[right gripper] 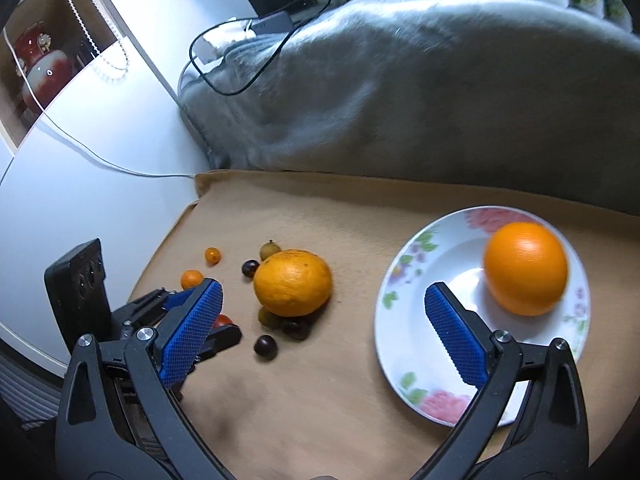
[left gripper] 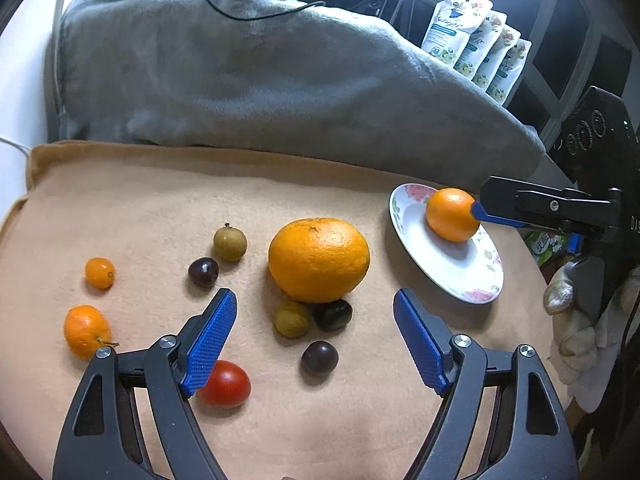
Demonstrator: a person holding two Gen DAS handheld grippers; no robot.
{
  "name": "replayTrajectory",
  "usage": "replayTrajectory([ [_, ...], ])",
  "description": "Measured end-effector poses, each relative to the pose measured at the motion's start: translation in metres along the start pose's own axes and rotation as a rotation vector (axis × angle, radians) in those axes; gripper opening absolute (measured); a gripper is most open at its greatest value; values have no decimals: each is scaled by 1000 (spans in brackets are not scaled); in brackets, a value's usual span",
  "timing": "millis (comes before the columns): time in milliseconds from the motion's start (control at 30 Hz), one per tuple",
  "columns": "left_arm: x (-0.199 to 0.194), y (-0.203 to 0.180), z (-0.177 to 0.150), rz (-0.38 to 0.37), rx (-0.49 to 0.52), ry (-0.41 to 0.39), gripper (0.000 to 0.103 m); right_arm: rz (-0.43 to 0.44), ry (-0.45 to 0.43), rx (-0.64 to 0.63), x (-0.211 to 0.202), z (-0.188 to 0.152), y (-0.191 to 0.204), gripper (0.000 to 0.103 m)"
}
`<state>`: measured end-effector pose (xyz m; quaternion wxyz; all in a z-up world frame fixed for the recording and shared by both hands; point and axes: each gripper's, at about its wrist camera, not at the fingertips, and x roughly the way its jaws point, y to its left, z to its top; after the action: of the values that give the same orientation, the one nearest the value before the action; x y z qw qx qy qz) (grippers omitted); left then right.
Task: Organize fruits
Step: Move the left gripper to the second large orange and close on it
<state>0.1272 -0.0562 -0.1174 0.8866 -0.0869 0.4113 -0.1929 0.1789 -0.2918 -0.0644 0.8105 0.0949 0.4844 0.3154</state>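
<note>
A smooth orange (left gripper: 452,214) (right gripper: 525,269) lies on the floral white plate (left gripper: 440,264) (right gripper: 404,328) at the right. My right gripper (right gripper: 326,336) is open and empty, just short of the plate; its fingertip (left gripper: 478,211) is at the orange's right side. My left gripper (left gripper: 316,312) is open and empty above the loose fruit: a big rough orange (left gripper: 319,260) (right gripper: 293,283), two small oranges (left gripper: 86,331) (left gripper: 100,273), a red tomato (left gripper: 226,383), dark plums (left gripper: 319,358) (left gripper: 203,272) and greenish fruits (left gripper: 229,243) (left gripper: 292,319).
The fruit lies on a tan cloth (left gripper: 160,208) (right gripper: 320,392). A grey blanket (left gripper: 248,80) (right gripper: 400,92) is heaped behind it, with a black cable over it. Refill pouches (left gripper: 476,44) stand at the back right. A white wall (right gripper: 100,152) is left.
</note>
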Motion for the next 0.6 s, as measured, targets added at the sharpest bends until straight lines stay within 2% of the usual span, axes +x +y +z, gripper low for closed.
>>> replayTrajectory([
  [400, 19, 12, 3, -84, -73, 27, 81, 94, 124, 22, 51, 14, 18, 102],
  [600, 23, 17, 3, -112, -108, 31, 79, 87, 181, 23, 73, 15, 24, 94],
])
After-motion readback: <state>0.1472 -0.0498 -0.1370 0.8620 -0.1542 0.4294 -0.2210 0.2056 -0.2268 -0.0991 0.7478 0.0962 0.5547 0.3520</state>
